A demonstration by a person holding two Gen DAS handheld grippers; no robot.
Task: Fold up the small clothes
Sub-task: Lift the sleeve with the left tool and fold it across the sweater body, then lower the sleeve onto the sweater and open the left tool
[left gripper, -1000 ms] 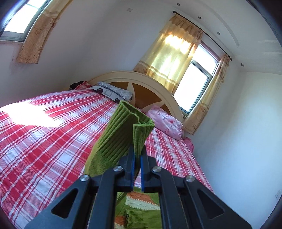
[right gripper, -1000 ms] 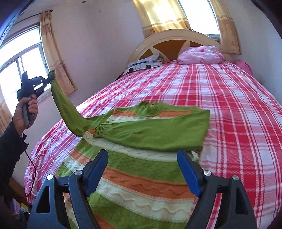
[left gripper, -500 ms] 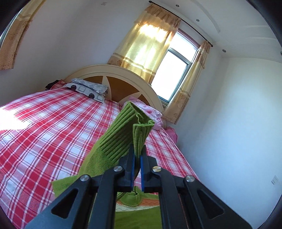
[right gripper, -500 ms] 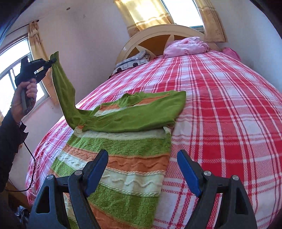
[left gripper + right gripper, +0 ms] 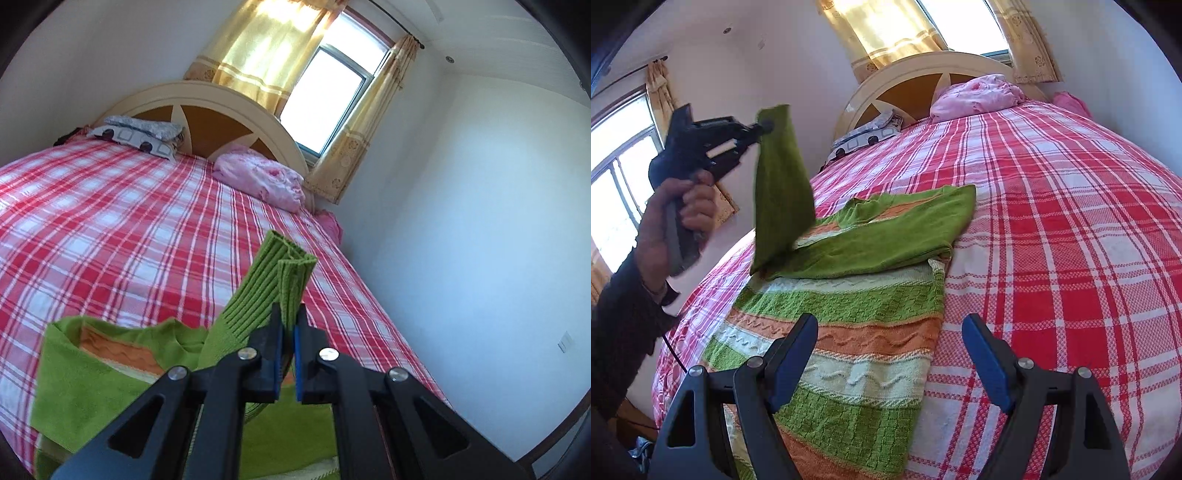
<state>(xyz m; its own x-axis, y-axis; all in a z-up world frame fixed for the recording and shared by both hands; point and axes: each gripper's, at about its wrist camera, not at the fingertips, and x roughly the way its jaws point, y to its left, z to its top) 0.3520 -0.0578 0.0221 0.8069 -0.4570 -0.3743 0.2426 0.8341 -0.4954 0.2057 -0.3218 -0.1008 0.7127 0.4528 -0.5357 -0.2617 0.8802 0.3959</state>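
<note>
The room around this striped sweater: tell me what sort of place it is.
Almost certainly a home bedroom. A bed with a red plaid sheet fills it, with an arched headboard, a pink pillow and a curtained window behind.

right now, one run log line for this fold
left gripper: shut on green ribbed sleeve cuff, lifted | right gripper: open, above green-orange striped knit sweater | red plaid bed

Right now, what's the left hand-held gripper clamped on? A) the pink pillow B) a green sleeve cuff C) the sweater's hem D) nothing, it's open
B: the left hand-held gripper is shut on the ribbed green sleeve cuff, lifted above the striped sweater on the bed, while the right hand-held gripper is open and empty.
</note>
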